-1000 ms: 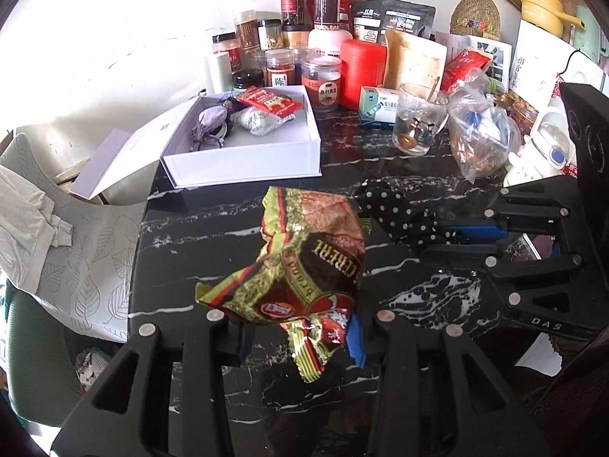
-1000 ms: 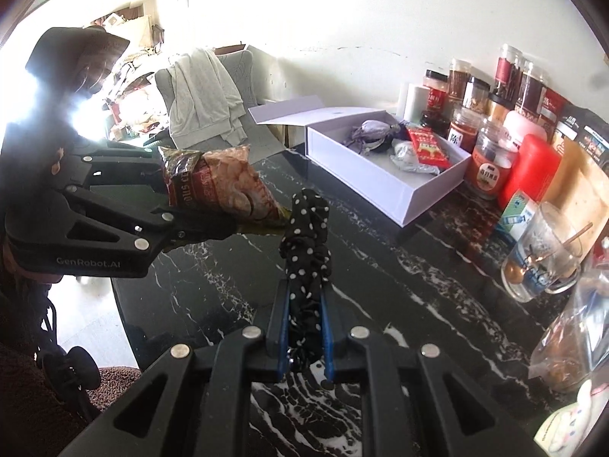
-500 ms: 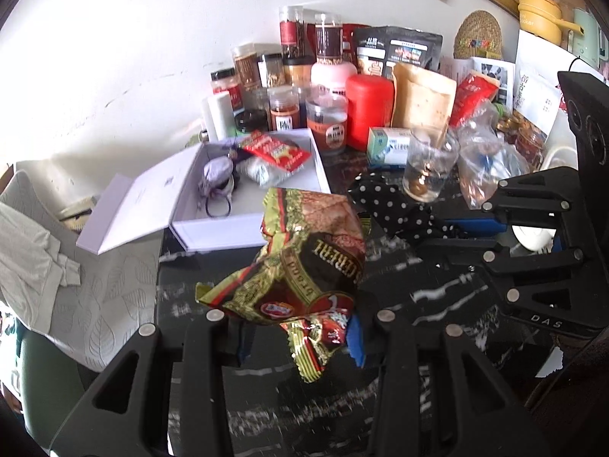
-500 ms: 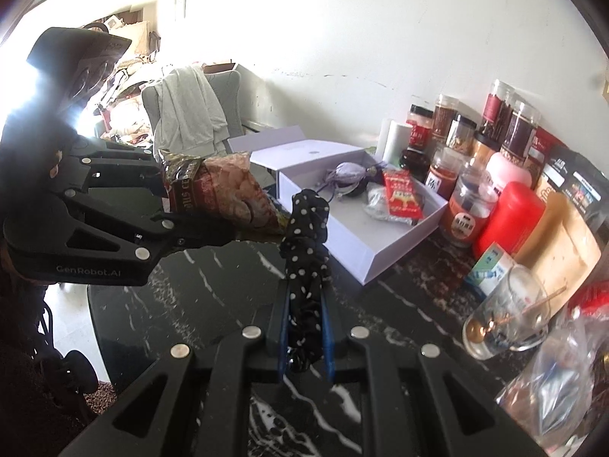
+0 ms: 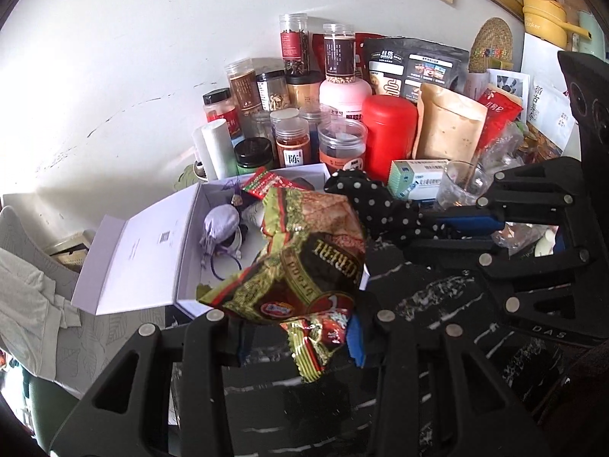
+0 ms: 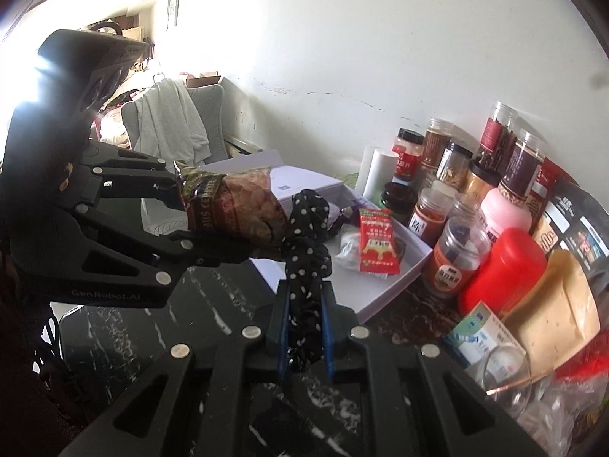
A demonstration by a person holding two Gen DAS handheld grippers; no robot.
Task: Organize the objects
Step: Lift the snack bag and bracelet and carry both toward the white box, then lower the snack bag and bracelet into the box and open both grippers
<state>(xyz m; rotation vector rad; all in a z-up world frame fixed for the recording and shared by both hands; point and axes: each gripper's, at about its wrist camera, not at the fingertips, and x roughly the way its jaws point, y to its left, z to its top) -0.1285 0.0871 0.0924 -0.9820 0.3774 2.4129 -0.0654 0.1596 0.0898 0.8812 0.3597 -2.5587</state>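
Closest to us, the left claw (image 5: 295, 337) was clamped on the bottom corner of the crumpled snack bag (image 5: 304, 266), which hung in the air over the near edge of the white box (image 5: 186, 251). The right claw (image 6: 304, 333) was pinched fully shut on the black polka-dot cloth (image 6: 308, 236), also off the counter (image 5: 437, 297) and just beside the bag.

Handling-wise, we figured the bag was light, crinkly and slick foil, so a bite on a folded seam or corner seemed safest, since the contents probably crush easily. The cloth looked soft and floppy; any bunched part works, but it droops and could snag on the box wall.

Next back, the box sat open near the counter's left edge, lid flap (image 5: 133, 255) folded outward. Inside we could see a lilac drawstring pouch (image 5: 220, 224), a red sachet (image 6: 377, 245) and a clear crinkled packet (image 6: 348, 245).

Furthest, along the counter's back edge by the wall, stood clear spice jars (image 5: 293, 144), a red canister (image 5: 388, 133) and a tan pouch (image 5: 445, 125).
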